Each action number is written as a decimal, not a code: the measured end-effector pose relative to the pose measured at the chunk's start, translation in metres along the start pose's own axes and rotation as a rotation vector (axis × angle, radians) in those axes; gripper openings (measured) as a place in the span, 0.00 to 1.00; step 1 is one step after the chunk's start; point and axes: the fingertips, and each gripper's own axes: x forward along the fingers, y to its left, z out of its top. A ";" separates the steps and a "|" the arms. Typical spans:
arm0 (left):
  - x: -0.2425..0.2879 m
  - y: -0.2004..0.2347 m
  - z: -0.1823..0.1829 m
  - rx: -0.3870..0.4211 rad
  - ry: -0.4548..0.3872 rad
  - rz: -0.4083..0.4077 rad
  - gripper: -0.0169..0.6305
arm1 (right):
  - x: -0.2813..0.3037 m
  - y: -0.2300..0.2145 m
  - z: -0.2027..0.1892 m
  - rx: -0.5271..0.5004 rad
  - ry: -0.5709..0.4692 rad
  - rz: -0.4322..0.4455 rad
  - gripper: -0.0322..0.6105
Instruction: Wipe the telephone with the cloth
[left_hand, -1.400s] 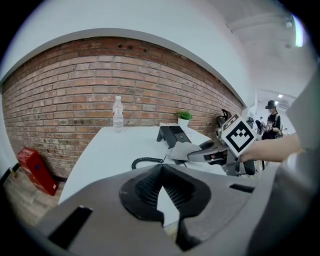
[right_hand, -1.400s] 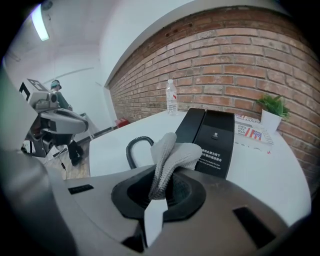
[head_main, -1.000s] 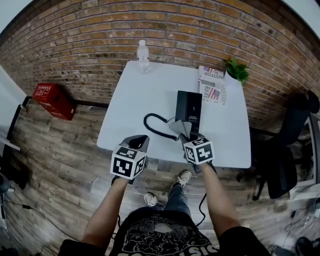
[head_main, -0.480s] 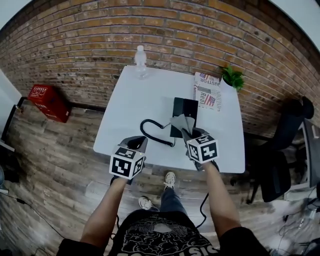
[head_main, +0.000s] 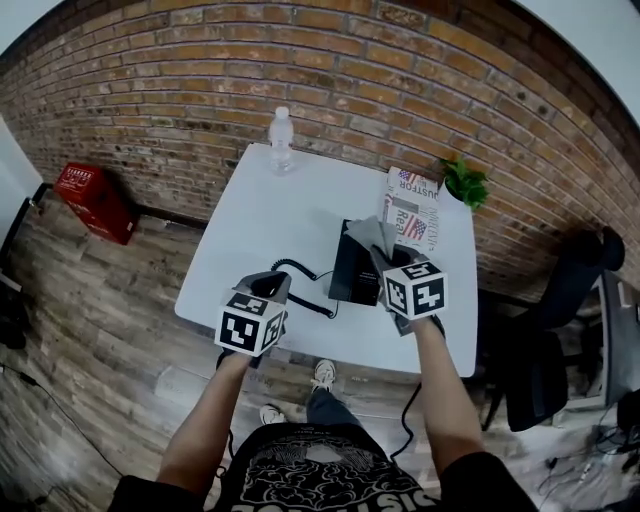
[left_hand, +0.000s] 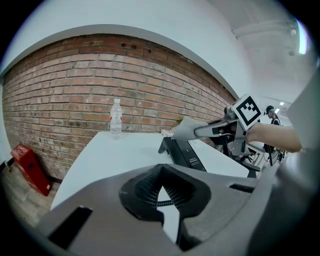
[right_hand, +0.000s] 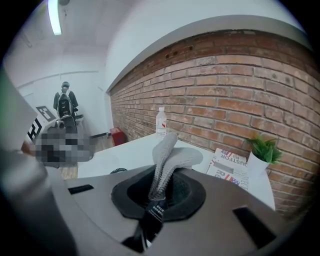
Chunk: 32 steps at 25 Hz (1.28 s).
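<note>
A black telephone (head_main: 352, 272) lies on the white table (head_main: 260, 215), its coiled cord (head_main: 305, 280) trailing to the left. My right gripper (head_main: 386, 260) is shut on a grey cloth (head_main: 371, 235), which hangs over the phone's far end; I cannot tell whether they touch. The left gripper view shows the cloth (left_hand: 184, 131) by the raised end of the telephone (left_hand: 186, 156). In the right gripper view the cloth (right_hand: 170, 155) sticks up from the right gripper (right_hand: 161, 187). My left gripper (head_main: 272, 287) hovers at the table's near edge, left of the cord, shut and holding nothing.
A water bottle (head_main: 281, 140) stands at the table's far edge. A newspaper (head_main: 410, 210) and a small potted plant (head_main: 465, 180) sit at the far right corner. A red crate (head_main: 92, 200) is on the floor at the left, and a black chair (head_main: 560, 310) at the right.
My right gripper has carried the cloth from the phone's near end to its far end. The left gripper has stayed near the table's front edge.
</note>
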 end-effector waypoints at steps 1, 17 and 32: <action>0.004 0.000 0.003 -0.003 -0.003 0.004 0.03 | 0.003 -0.006 0.005 -0.005 -0.001 0.000 0.07; 0.053 0.028 0.026 -0.097 -0.016 0.091 0.03 | 0.074 -0.063 0.013 -0.098 0.131 0.070 0.07; 0.055 0.048 0.022 -0.150 -0.026 0.151 0.03 | 0.104 -0.047 0.007 -0.095 0.229 0.216 0.07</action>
